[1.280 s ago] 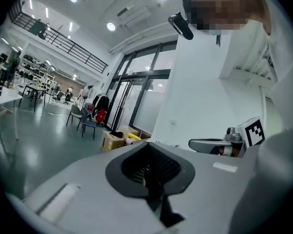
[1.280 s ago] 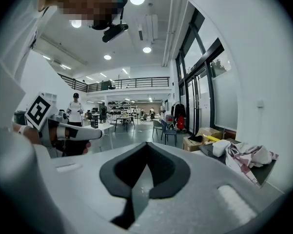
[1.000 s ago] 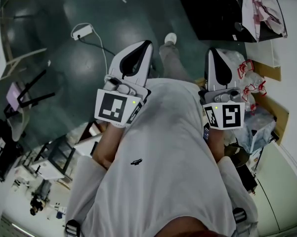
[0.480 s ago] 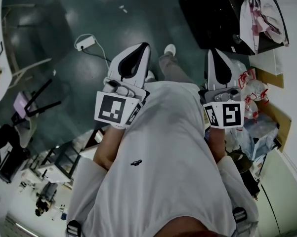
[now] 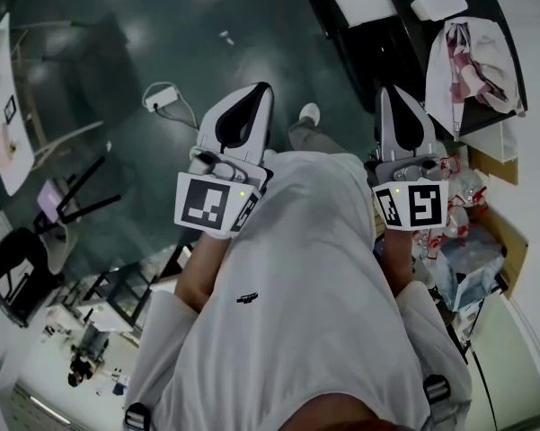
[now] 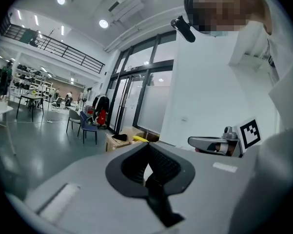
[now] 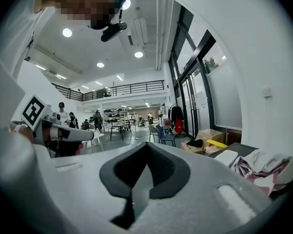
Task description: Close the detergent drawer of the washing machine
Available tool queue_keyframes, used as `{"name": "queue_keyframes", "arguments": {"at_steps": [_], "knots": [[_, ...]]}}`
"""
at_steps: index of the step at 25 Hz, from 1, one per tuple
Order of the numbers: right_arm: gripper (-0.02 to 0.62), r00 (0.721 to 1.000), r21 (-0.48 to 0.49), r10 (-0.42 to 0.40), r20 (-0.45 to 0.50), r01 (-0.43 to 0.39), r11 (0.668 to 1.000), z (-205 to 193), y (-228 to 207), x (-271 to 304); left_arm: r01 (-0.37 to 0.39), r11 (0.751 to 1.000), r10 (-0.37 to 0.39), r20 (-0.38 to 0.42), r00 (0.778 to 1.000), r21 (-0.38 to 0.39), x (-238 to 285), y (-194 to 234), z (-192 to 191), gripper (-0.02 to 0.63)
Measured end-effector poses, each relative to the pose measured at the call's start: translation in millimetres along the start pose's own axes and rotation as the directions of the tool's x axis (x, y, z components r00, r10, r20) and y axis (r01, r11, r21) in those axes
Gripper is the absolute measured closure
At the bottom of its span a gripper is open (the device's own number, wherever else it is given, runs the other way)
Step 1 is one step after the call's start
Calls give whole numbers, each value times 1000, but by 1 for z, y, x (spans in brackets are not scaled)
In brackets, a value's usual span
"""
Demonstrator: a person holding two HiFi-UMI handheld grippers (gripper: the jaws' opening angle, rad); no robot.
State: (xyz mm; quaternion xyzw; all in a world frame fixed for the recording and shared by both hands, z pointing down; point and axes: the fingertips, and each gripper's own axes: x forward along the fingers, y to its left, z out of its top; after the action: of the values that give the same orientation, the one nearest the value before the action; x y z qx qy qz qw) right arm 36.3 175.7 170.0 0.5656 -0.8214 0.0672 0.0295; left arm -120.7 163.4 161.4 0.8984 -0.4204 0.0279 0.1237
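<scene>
No washing machine or detergent drawer can be made out for certain in any view. In the head view I hold both grippers in front of my chest, pointing forward over the dark floor. My left gripper [image 5: 256, 92] and my right gripper [image 5: 392, 94] are each shut, tips together, with nothing between them. The left gripper view shows the left gripper [image 6: 147, 147] with its jaws met, aimed into a large hall. My right gripper [image 7: 147, 145] looks the same in its own view. Each gripper's marker cube shows in the other's view.
A dark boxy unit [image 5: 368, 39] stands ahead at the right, with a white and pink cloth [image 5: 474, 57] draped on it. Cardboard and plastic bags [image 5: 463, 241] crowd the right side. A power strip [image 5: 164, 99] lies on the floor; a chair [image 5: 67, 191] stands at the left.
The head view has swung forward: the dark unit and the cloth now sit lower and further into the frame. Both grippers stay shut at my chest.
</scene>
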Motion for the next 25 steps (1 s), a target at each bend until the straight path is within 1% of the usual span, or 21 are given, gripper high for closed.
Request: {"name": "queue_keyframes", "arguments": {"at_steps": [6, 10, 13, 18, 22, 25], "knots": [[603, 999, 2, 53, -6, -53, 999, 3, -42, 32, -26, 1000, 26, -21, 999, -6, 51, 0, 3, 592], [603, 998, -8, 68, 2, -68, 998, 6, -71, 51, -43, 999, 43, -29, 999, -8, 78, 0, 1, 592], [603, 998, -4, 69, 1, -69, 998, 6, -86, 59, -53, 999, 52, -38, 998, -13, 93, 0, 2, 592], [603, 998, 32, 59, -12, -59, 998, 2, -96, 67, -44, 999, 44, -83, 996, -6, 110, 6, 1, 592], [603, 998, 51, 43, -35, -41, 998, -8, -103, 70, -23, 1000, 23, -109, 994, -7, 123, 10, -4, 592], [603, 998, 48, 23, -50, -21, 999, -13, -109, 77, 2, 1000, -3, -117, 993, -12, 134, 15, -5, 592]]}}
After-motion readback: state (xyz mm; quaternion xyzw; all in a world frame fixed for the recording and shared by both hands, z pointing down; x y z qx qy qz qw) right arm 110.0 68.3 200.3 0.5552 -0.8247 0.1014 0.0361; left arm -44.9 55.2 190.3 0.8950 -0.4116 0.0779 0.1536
